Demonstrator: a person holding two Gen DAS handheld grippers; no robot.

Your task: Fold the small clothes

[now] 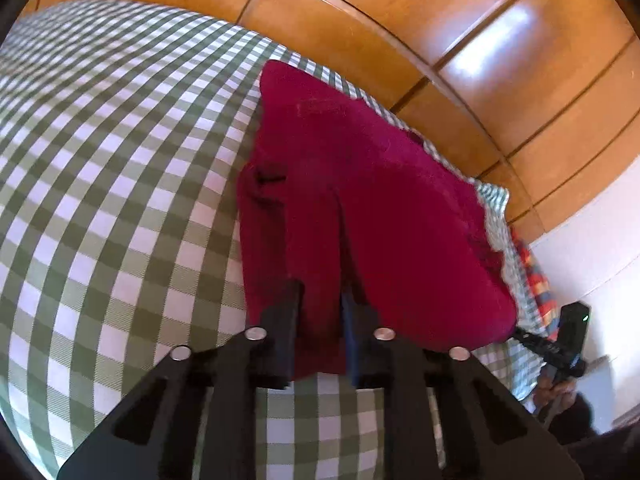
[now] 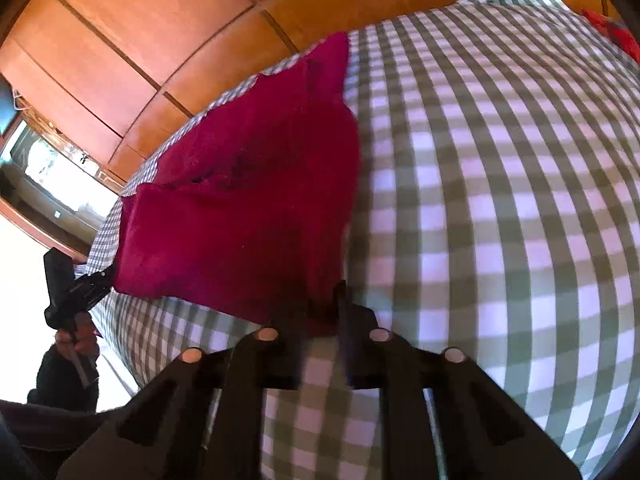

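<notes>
A dark red garment (image 1: 360,184) lies spread on a bed with a green-and-white checked cover (image 1: 120,200). In the left wrist view my left gripper (image 1: 320,320) is shut on the garment's near edge, with a fold of cloth pinched between its fingers. At the right of that view, my right gripper (image 1: 520,332) meets the garment's other near corner. In the right wrist view my right gripper (image 2: 320,312) is shut on that corner of the garment (image 2: 240,200). My left gripper (image 2: 108,276) shows at the left there, held by a hand (image 2: 76,340).
Wooden wardrobe doors (image 1: 440,20) stand behind the bed. A striped orange-and-blue cloth (image 1: 536,276) lies at the bed's edge beside the garment. Another red item (image 2: 616,32) sits far off on the checked cover (image 2: 500,200). A bright window (image 2: 52,164) is at the left.
</notes>
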